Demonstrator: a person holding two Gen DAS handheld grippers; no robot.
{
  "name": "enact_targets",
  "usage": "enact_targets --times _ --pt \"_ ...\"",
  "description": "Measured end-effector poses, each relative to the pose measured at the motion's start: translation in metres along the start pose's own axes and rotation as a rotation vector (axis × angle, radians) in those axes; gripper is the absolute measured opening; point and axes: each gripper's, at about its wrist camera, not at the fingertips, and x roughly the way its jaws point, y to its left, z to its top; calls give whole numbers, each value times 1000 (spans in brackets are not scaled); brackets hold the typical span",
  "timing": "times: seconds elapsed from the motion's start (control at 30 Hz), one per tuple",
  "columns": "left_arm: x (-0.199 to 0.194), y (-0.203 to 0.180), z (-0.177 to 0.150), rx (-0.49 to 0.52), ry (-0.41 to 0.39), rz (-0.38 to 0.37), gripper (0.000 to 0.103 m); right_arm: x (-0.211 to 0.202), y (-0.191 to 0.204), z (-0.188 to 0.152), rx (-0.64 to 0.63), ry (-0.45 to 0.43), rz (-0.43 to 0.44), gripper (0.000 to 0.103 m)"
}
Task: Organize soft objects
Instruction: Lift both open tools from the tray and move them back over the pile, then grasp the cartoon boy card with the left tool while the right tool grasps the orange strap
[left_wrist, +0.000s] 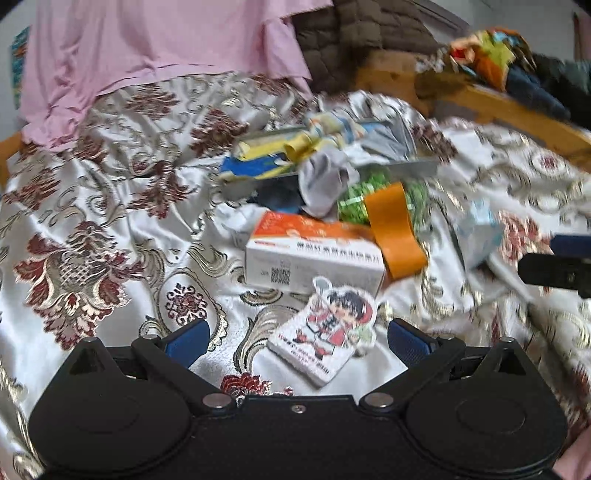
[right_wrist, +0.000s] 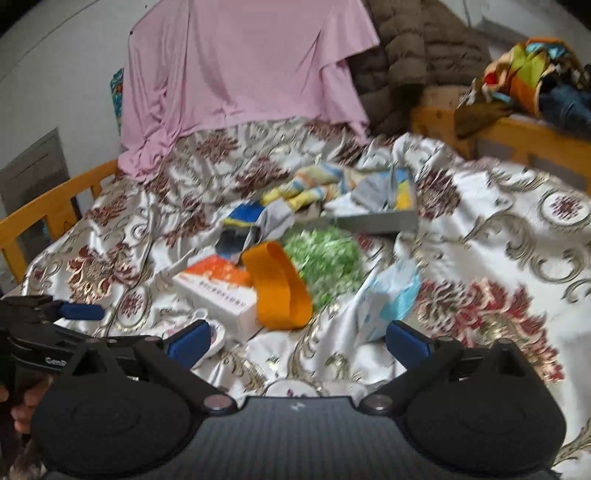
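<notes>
Hovering apart and empty, both tongs (left_wrist: 297, 341) (right_wrist: 297, 339) face the limp grey sock (left_wrist: 325, 181); pinch its bunched middle.

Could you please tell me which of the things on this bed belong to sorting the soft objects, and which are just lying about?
Belong to the job:
grey sock
striped cloth
orange band
green mesh bundle
blue face mask packet

Just lying about:
orange-and-white box
cartoon card
grey tray
pink sheet
brown quilted jacket
</notes>
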Motion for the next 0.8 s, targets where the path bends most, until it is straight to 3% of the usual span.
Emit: enact_targets --times 0.2,0.33,0.8 --pt "16 4 -2 90 68 -32 102 25 -6 -4 59 133 125 103" --pt "23 4 -3 153 85 -62 102 45 -8 -5 78 188 150 103" --pt "54 -8 15 422 164 -212 95 92 -2 7 -29 159 155 98"
